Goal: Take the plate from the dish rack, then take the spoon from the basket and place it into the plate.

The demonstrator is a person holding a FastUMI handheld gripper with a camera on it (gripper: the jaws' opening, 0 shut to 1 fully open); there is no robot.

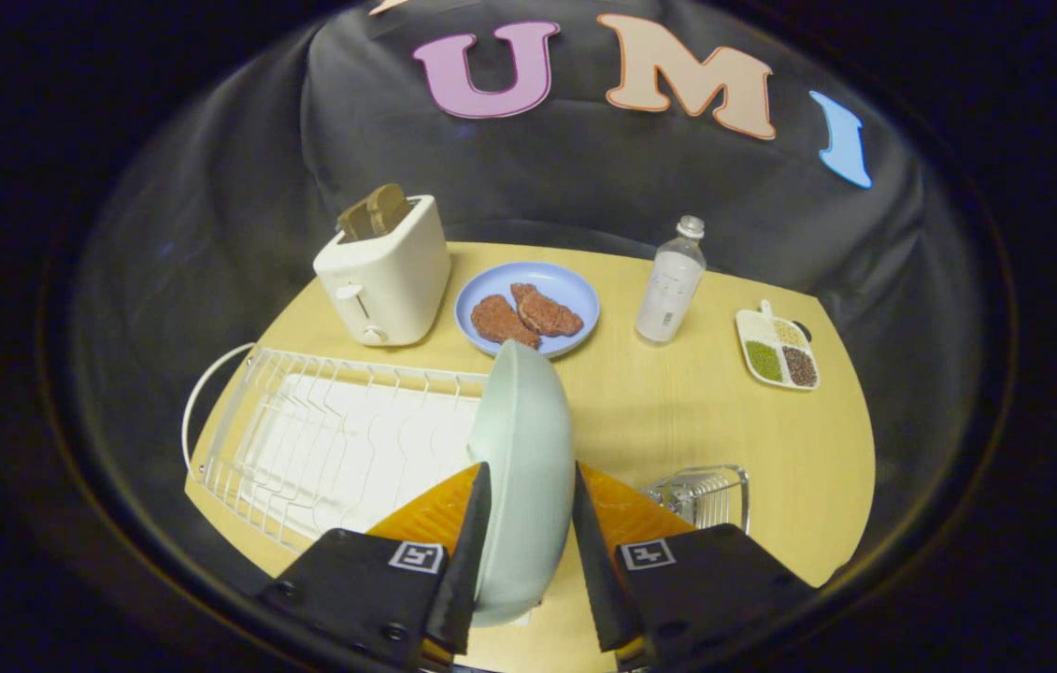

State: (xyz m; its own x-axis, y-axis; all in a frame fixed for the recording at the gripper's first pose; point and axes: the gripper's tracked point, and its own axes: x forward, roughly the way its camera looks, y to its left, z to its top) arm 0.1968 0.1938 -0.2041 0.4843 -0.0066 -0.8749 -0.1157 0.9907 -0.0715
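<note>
Pale green round plate held on edge between the gripper fingers.
Both fingers press its faces, jaws narrowly apart; white wire dish rack at ten o'clock, small wire basket at two o'clock.

toaster with bread | blue plate with meat | bottle | divided dish of beans | table

A staged kitchen set in a booth: a wooden surface before a black cloth wall carries a toaster and a dish rack along its left edge, a bottle at the far edge.
</note>
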